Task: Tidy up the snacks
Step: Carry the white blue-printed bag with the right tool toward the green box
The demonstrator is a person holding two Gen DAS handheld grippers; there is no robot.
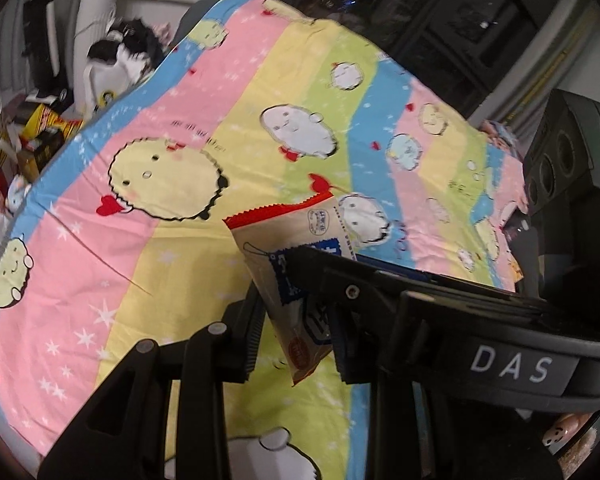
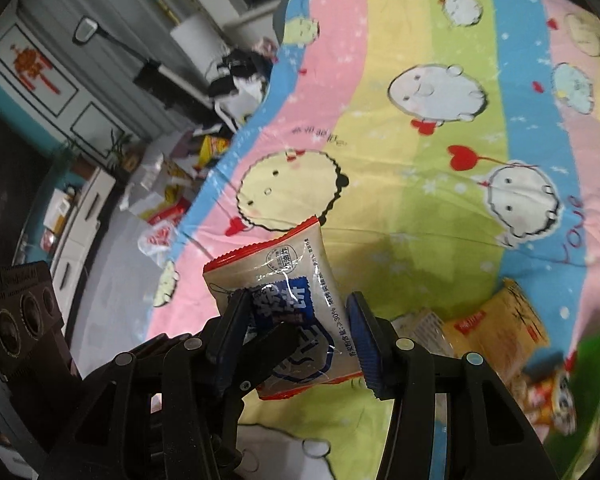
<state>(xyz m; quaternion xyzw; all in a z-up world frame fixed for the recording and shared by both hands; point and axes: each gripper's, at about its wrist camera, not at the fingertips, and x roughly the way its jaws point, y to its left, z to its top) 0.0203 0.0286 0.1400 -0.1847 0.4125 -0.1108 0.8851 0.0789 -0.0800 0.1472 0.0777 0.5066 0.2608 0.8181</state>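
Crinkly beige snack packet [image 2: 288, 304] (red serrated edges, blue label) is gripped by both tongs [image 1: 296, 320] [image 2: 300, 344].

The packet [image 2: 296, 300] hangs above the sheet [image 2: 440, 200], between the fingers of both grippers; in the right wrist view the right gripper [image 2: 296, 344] sits at 6 o'clock with the left gripper's finger [image 2: 260, 356] crossing before the packet from 7 o'clock; more snack bags [image 2: 500, 328] lie on the sheet at 4 o'clock; beyond the sheet's edge at 9 o'clock, boxes and bags [image 2: 168, 200] lie, probably on the floor.
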